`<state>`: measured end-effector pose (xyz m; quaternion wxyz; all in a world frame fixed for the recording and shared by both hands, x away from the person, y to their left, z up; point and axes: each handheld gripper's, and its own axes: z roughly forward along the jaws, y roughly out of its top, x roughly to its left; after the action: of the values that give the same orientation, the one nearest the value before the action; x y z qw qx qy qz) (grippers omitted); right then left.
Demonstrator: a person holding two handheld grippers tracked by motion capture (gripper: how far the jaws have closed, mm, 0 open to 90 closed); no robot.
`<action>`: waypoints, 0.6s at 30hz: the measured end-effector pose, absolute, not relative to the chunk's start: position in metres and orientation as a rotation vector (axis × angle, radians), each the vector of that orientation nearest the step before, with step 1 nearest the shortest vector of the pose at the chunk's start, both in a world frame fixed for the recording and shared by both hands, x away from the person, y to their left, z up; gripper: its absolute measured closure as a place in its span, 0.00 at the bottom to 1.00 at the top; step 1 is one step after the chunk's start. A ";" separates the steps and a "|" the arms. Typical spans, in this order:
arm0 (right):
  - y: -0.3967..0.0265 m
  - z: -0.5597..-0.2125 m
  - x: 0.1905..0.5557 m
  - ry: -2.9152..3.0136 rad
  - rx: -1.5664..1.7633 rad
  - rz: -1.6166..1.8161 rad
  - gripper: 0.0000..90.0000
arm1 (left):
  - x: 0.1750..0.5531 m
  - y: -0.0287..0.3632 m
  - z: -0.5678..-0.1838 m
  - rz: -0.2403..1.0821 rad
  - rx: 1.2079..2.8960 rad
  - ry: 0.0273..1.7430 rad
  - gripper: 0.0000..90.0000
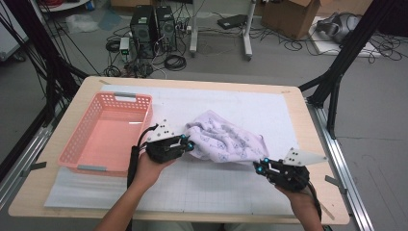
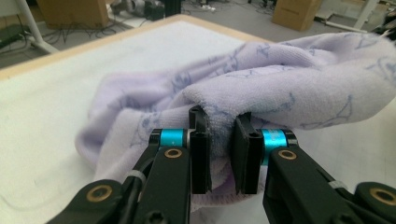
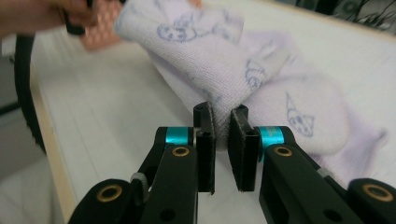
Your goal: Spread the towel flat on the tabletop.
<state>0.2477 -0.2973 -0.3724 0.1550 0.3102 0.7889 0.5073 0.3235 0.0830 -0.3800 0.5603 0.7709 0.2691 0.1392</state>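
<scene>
Towel (image 1: pixel 223 142) bunched mid-bench on the white gridded mat (image 1: pixel 269 108), left tongs (image 1: pixel 186 142) and right tongs (image 1: pixel 261 166) each pinching an edge; pink basket (image 1: pixel 77 144) alongside, computer towers (image 1: pixel 153 29) and cables on the grey floor beyond.

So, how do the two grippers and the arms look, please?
Both grippers, left and right, are black, with flat black jaws, blue rings behind them and brass-coloured pivot screws. Each carries a grey three-cornered plate with dark dots and trails a black cable. The forearms are bare, no sleeves.
</scene>
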 end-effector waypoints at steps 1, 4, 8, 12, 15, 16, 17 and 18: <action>-0.297 -0.368 0.251 2.242 0.897 1.456 0.91 | 0.328 0.081 -0.379 0.335 1.813 0.647 0.88; -0.297 -0.360 0.270 2.187 0.962 1.455 0.91 | 0.341 0.075 -0.382 0.384 1.807 0.690 0.88; -0.293 -0.363 0.304 2.131 1.048 1.412 0.91 | 0.362 0.069 -0.392 0.434 1.820 0.787 0.88; -0.286 -0.372 0.335 2.099 1.122 1.352 0.91 | 0.379 0.065 -0.404 0.437 1.789 0.883 0.88; -0.281 -0.380 0.354 2.096 1.160 1.294 0.91 | 0.388 0.065 -0.414 0.418 1.766 0.946 0.84; -0.280 -0.382 0.360 2.089 1.170 1.268 0.91 | 0.390 0.065 -0.416 0.408 1.755 0.964 0.79; -0.280 -0.384 0.366 2.081 1.170 1.242 0.91 | 0.390 0.064 -0.417 0.393 1.743 0.973 0.71; -0.280 -0.386 0.371 2.066 1.183 1.217 0.91 | 0.390 0.064 -0.417 0.379 1.735 0.964 0.64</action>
<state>0.3707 -0.2798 -0.3863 0.2318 0.4304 0.7517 0.4427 0.3904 0.0641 -0.4173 0.5315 0.7273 0.4040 0.1591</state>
